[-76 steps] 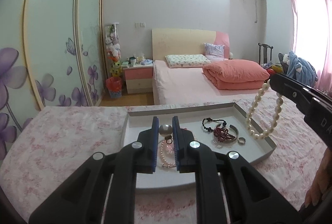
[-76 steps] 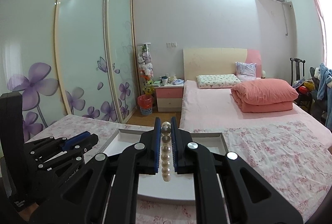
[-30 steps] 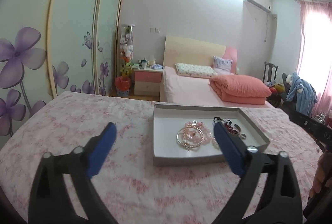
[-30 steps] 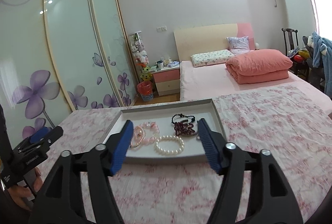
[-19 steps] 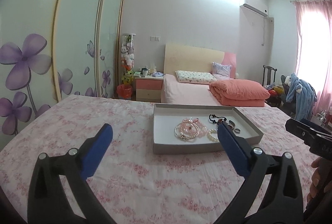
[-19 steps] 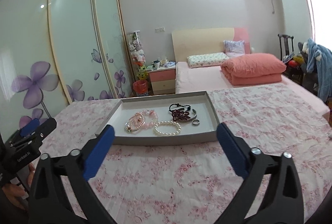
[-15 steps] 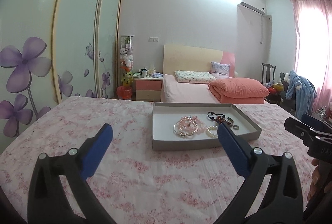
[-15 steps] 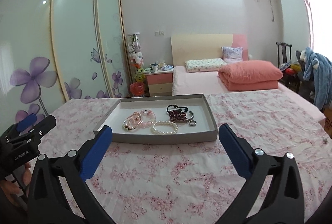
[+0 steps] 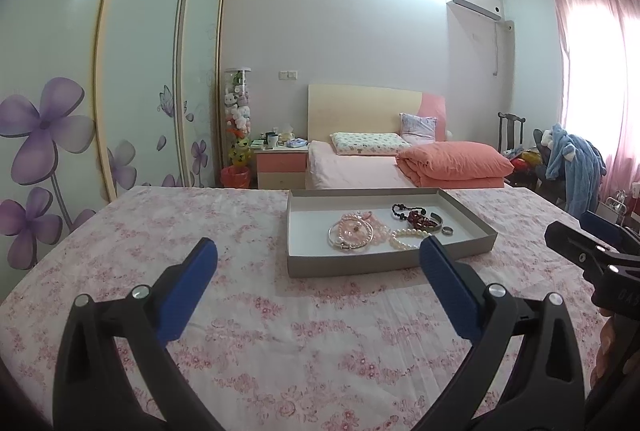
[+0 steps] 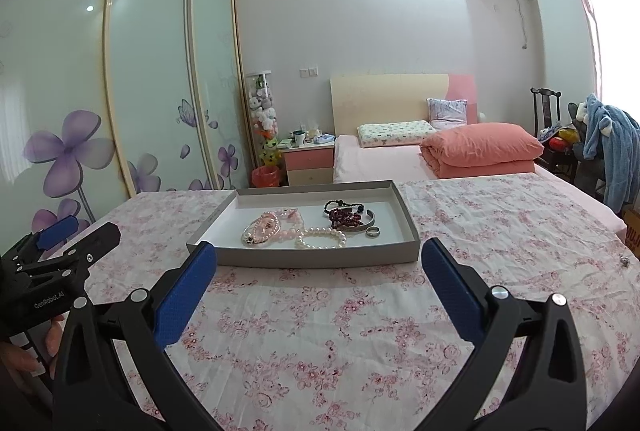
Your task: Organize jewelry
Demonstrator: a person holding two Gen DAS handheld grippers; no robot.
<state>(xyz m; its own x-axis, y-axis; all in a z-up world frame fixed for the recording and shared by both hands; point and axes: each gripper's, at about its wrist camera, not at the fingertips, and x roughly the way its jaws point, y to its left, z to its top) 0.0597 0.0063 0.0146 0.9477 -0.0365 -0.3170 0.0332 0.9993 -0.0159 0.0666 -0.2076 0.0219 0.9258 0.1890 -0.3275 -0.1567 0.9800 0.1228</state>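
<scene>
A shallow grey tray [image 9: 384,260] [image 10: 320,258] sits on the floral tablecloth ahead of both grippers. In it lie a white pearl bracelet [image 10: 321,237] [image 9: 403,241], a pink bead bracelet [image 10: 266,227] [image 9: 352,232], dark red beads [image 10: 345,217] [image 9: 416,217], a silver bangle [image 10: 366,224] and a ring [image 10: 373,230] [image 9: 447,230]. My left gripper [image 9: 318,259] is open and empty, well back from the tray. My right gripper [image 10: 319,263] is open and empty, just short of the tray's near wall.
The table carries a pink floral cloth [image 10: 340,331]. A small metal piece [image 10: 623,261] lies on the cloth at far right. Behind are a bed [image 9: 360,171], a nightstand [image 9: 280,167], a sliding wardrobe [image 9: 120,91] and a chair with clothes [image 10: 608,151].
The right gripper let go of the pearl bracelet, which now lies in the tray. Both grippers opened wide and drew back from the tray.
</scene>
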